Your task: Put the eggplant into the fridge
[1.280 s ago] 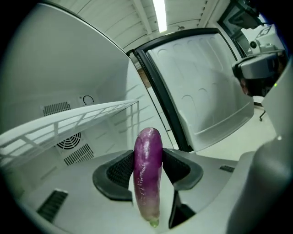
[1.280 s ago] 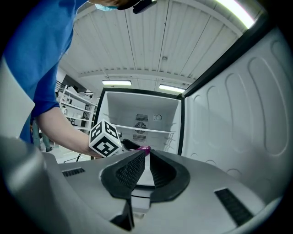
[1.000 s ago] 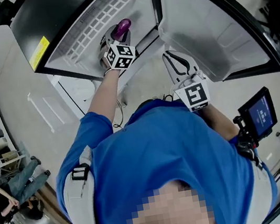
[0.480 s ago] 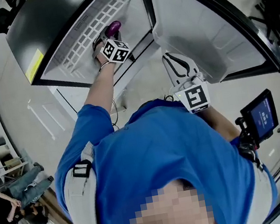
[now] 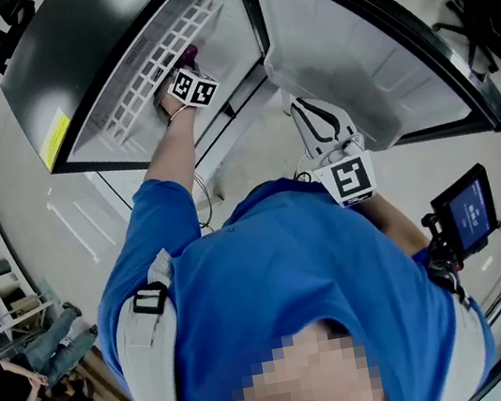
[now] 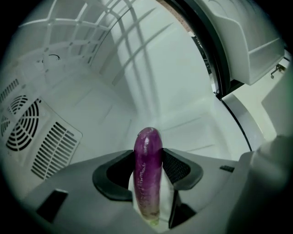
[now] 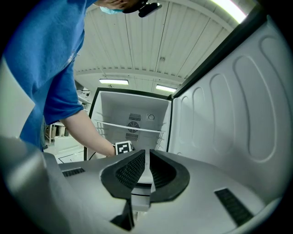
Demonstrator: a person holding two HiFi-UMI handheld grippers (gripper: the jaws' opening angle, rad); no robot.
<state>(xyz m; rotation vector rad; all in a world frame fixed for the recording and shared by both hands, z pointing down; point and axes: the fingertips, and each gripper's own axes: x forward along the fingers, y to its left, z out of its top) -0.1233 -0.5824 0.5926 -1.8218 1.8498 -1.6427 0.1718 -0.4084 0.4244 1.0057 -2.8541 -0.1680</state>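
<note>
The left gripper (image 6: 147, 154) has its jaws clenched on the long purple eggplant (image 6: 147, 183), which stands between the black pads with its rounded tip reaching just beyond them. The eggplant is held inside the white compartment of the open fridge (image 6: 137, 91), above its floor. The right gripper (image 7: 147, 157) has its jaws nearly together, with only a thin slit and nothing in it.

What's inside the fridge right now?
The left gripper, jaws shut on the eggplant, below a white wire shelf; vent grilles at the back. The floor ahead is bare; the part beneath the gripper's body is hidden.
</note>
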